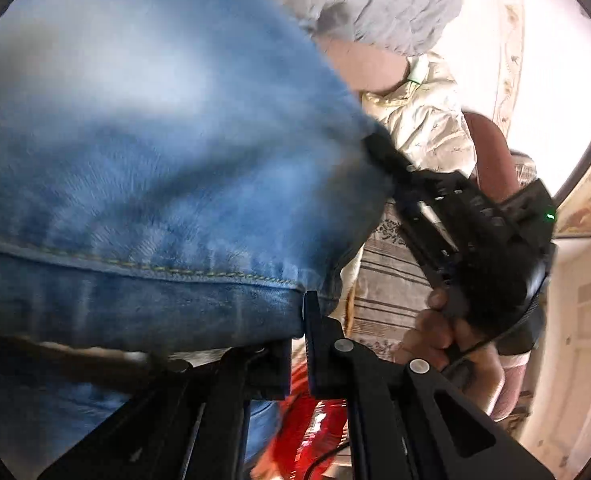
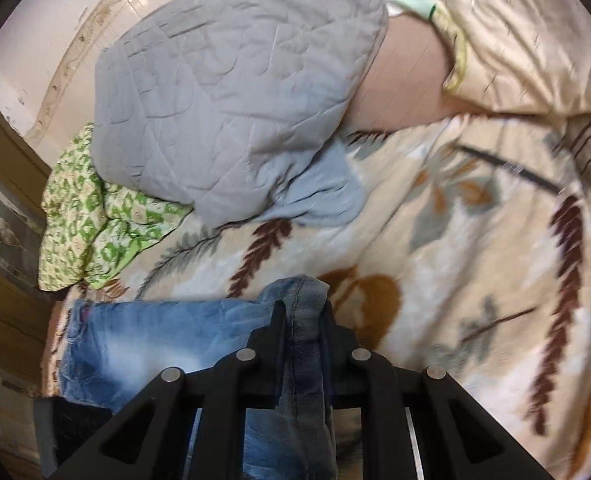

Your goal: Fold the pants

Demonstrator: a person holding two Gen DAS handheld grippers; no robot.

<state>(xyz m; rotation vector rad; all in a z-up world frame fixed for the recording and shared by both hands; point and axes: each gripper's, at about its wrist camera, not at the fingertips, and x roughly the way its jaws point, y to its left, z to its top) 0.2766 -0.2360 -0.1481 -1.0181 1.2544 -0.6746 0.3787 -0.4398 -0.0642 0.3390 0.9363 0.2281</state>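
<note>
Item 1: faded light-blue denim pants (image 2: 151, 336). One part lies flat on the bed at lower left in the right wrist view; another part rises in a bunched fold between the fingers of the right claw. In the left wrist view the same denim (image 1: 155, 152) fills most of the frame as a raised sheet, its stitched hem running across just above the left claw.

Item 2: left claw (image 1: 297, 340), black, two-fingered. Fingers drawn nearly together, pinching the hem edge of the pants at its right corner.

Item 3: right claw (image 2: 301, 320), black, two-fingered. Fingers closed tight on a thick fold of denim that stands up between them. Also seen from the left wrist camera (image 1: 379, 148), gripping the far edge of the raised sheet, with the person's bare hand (image 1: 439, 340) on its handle.

Item 4: cream fleece bed blanket with brown and grey leaf print (image 2: 455, 248). Covers the bed under the pants.

Item 5: grey quilted coverlet (image 2: 231, 88), heaped at the far side of the bed, beyond the pants.

Item 6: green-and-white patterned cloth (image 2: 95, 220), crumpled, partly under the coverlet's left edge.

Item 7: cream satin pillow (image 2: 527, 40), upper right of the bed.

Item 8: red object (image 1: 307, 432), blurred, below the left claw; kind cannot be told.
</note>
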